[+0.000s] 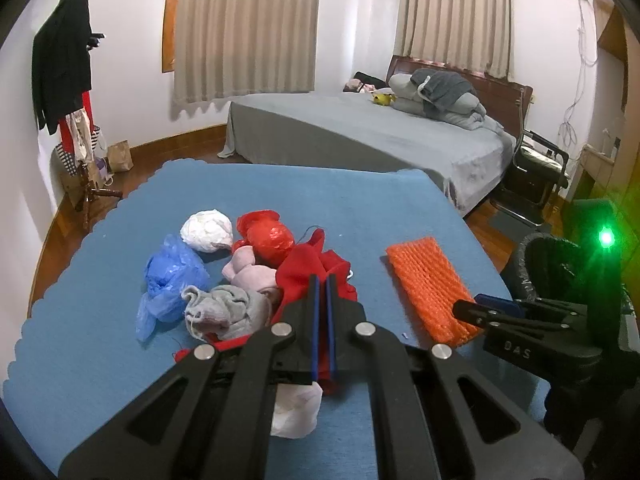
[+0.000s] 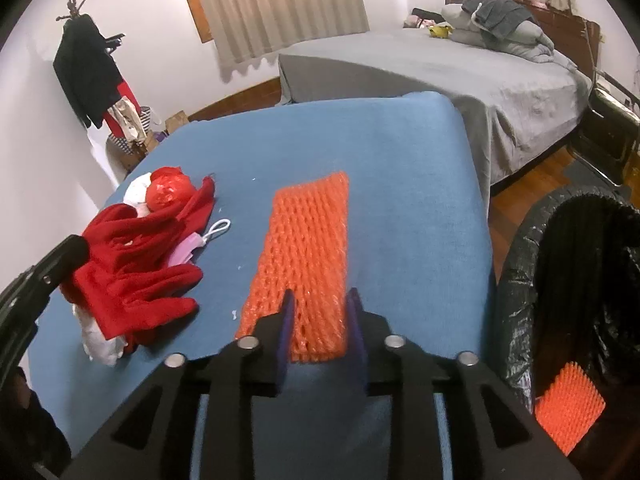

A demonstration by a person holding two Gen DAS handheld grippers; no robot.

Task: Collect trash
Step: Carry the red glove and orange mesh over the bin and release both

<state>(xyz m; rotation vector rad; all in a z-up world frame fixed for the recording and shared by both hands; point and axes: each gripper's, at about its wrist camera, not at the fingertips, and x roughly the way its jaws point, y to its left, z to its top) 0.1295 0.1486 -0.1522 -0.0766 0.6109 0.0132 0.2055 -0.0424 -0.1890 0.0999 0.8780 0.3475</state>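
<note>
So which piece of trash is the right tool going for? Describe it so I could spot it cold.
Start at the blue table in front of the bed. On its right side, near the black-lined bin, lies an orange foam net sleeve, flat and alone. Unlike the pile of crumpled bags and cloth on the left, it is a long meshed strip.

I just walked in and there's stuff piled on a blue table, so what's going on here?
A person is clearing trash with a handheld claw in each hand. The right claw is open around the near end of an orange foam net sleeve lying flat on the blue-covered table. A similar orange piece already lies in the black-lined trash bin beside the table. The left claw is shut, over a pile of red cloth and crumpled plastic bags.
</note>
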